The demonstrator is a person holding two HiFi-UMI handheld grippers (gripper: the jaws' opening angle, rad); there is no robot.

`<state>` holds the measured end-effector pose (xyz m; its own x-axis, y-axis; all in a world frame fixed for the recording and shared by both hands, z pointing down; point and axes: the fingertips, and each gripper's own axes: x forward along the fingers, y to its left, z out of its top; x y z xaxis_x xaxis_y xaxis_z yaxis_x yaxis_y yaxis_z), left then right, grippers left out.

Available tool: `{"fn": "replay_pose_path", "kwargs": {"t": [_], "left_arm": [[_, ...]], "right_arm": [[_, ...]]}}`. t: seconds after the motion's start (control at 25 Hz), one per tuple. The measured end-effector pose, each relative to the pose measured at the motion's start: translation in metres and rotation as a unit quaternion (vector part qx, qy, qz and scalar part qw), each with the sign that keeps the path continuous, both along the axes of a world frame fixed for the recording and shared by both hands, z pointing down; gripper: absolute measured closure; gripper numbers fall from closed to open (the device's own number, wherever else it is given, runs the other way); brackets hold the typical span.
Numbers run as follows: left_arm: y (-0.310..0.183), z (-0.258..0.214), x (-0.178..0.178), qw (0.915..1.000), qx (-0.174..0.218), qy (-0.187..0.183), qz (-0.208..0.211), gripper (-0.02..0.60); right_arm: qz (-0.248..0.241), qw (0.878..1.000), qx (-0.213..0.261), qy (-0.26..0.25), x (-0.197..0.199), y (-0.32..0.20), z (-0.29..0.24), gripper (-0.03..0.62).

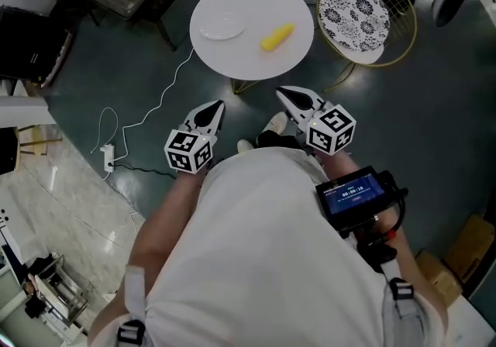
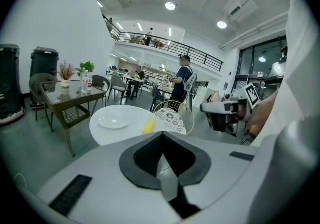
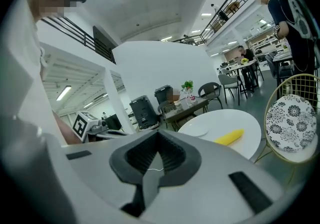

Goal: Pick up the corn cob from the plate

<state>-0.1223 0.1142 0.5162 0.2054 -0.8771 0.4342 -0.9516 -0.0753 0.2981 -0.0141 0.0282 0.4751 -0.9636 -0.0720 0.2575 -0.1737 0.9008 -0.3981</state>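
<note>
Head view: the corn cob lies on the round white table, just right of the plate (not on it). The left gripper and the right gripper hang short of the table's near edge.

Left gripper view: jaws pressed together, nothing between, table ahead.

Right gripper view: jaws likewise closed and empty, table ahead to the right.

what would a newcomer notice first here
The yellow corn cob stands out, lying on the round white table beside the empty white plate, not on it. Nearer the person, the left gripper and right gripper are shut and empty, short of the table. A gold wire chair with a patterned cushion stands right of the table.
</note>
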Motion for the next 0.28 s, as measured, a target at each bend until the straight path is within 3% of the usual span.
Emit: {"fn": "replay_pose_path", "kwargs": {"t": [0.28], "left_arm": [[0.020,-0.010,-0.008,0.9999,0.009,-0.006,0.001,0.574]], "right_arm": [[0.000,1.000,0.008,-0.001,-0.006,0.023,-0.008,0.586]]}}
